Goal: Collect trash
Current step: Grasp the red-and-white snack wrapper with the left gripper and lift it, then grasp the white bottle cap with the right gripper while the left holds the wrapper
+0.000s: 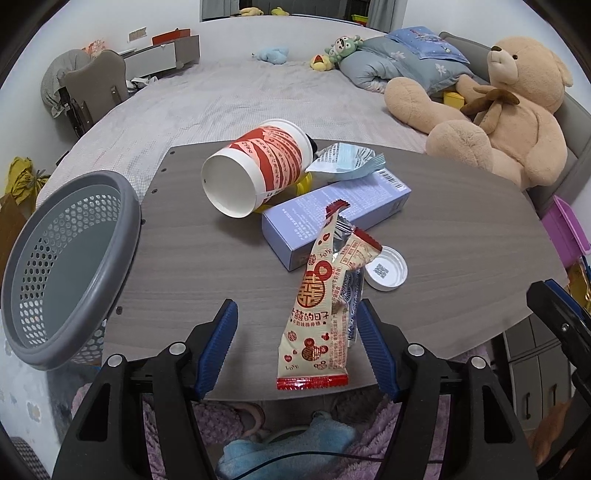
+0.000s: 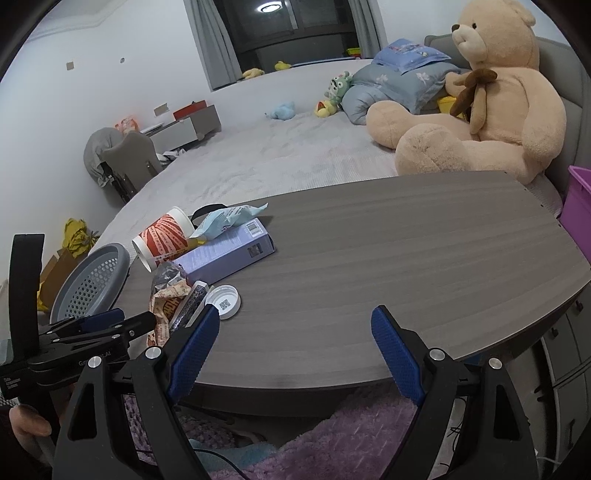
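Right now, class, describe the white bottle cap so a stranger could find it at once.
Start at the grey wooden table beside the bed. Find the lilac carton lying amid the litter; the bottle cap lies at its near end, beside the cream snack wrapper. It alone is round, white, open side up, with a square code printed inside.

Red-striped cup; lilac box; grey basket.

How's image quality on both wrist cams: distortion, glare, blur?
Left wrist: strong fisheye bowing of the table edge, dark vignette corners, sharp print on the snack wrapper, soft even light with faint shadows. Right wrist: same barrel distortion, the ceiling lamp reflection glares in the dark window, the near right claw is slightly soft, no motion blur.
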Available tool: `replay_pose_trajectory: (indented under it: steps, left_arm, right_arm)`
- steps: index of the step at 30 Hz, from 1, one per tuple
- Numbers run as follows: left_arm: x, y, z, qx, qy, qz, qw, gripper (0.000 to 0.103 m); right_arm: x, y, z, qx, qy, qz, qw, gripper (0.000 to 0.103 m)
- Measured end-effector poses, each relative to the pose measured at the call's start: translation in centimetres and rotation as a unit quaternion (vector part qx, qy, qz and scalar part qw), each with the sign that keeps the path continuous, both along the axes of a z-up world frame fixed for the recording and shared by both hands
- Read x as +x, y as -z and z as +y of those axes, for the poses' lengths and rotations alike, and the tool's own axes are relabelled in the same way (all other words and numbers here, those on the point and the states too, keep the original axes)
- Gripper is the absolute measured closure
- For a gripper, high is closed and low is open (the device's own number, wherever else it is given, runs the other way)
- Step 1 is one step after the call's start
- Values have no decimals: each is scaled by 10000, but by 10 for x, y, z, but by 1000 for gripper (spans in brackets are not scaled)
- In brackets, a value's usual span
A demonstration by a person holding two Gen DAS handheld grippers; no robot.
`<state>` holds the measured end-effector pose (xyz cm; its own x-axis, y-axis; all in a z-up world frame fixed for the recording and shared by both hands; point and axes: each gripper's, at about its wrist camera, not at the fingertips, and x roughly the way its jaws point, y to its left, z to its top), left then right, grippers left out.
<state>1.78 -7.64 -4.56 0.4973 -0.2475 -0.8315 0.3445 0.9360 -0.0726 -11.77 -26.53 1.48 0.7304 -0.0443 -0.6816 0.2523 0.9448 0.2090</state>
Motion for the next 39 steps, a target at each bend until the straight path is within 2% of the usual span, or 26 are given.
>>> replay_pose_trajectory:
  steps: [7, 8, 10, 13, 16, 24, 32, 39]
  left_arm:
    - [9, 8, -7, 14, 59, -4, 10000, 40]
    - [10, 8, -7, -4, 70, -3, 10000, 43]
    - [11, 7, -8, -57, 138, 29, 9999, 57]
    - [11, 9, -9, -92, 217, 86, 9997, 71]
    - [10, 9, -8, -136, 250, 69, 9996, 75]
    - [-1, -7, -1, -257, 257, -150, 9992, 77]
    - [-15, -39, 20, -339, -16, -702, 9970, 77]
    - [-14, -52, 48, -301, -426, -966, 9940, 77]
  right_arm:
    - [6, 11, -2, 102, -11, 131, 9999, 20]
    - [7, 11, -2, 108, -16, 141, 9998, 20]
    - [8, 12, -1, 111, -21, 160, 9998, 20]
    - [9, 14, 0, 117, -36, 185, 9998, 20]
    - [10, 14, 2, 111, -58, 206, 9997, 20]
    - [14, 14, 11, 67, -172, 243, 9995, 20]
    - [26, 16, 35, -32, -485, 285, 9984, 20]
    - [61, 41, 55, -399, -810, 563, 9943, 22]
